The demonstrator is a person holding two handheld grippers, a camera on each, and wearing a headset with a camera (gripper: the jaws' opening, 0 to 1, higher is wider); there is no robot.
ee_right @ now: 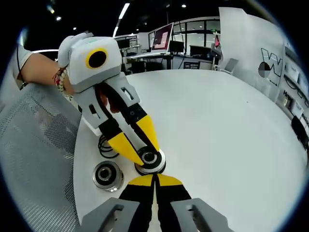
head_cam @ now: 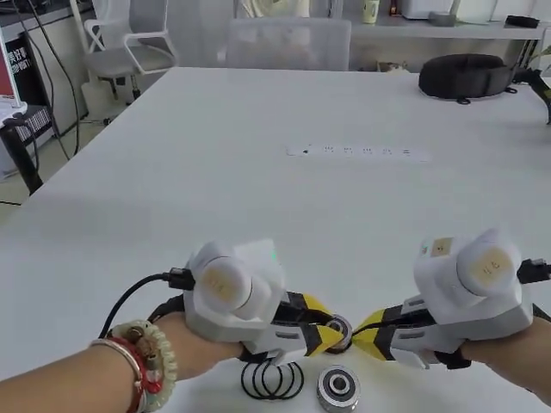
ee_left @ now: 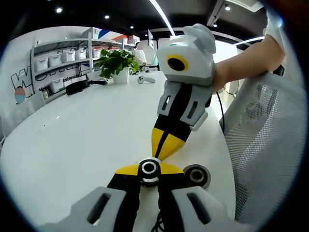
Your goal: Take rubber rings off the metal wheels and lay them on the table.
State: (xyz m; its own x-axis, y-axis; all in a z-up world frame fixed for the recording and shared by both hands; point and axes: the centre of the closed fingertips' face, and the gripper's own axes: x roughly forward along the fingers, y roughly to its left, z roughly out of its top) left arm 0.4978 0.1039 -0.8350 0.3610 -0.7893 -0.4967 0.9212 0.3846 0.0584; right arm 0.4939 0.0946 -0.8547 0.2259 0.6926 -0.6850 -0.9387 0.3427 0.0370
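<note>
Where the tools meet at the head view's lower centre, the left gripper [head_cam: 327, 332] clamps a metal wheel [head_cam: 340, 328]; the right gripper [head_cam: 359, 332], jaws pressed together, touches its rim. Just below, rubber rings [head_cam: 271, 380] and a second wheel [head_cam: 337, 388] lie on the table [head_cam: 258, 198].

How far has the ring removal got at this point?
Done: a few black rubber rings lie overlapping on the table. In hand: the left gripper clamps a metal wheel, and the right gripper, jaws together, meets its rim; whether it pinches a ring is unclear. Left: a second wheel lies beside the rings; I cannot tell if it carries a ring.
</note>
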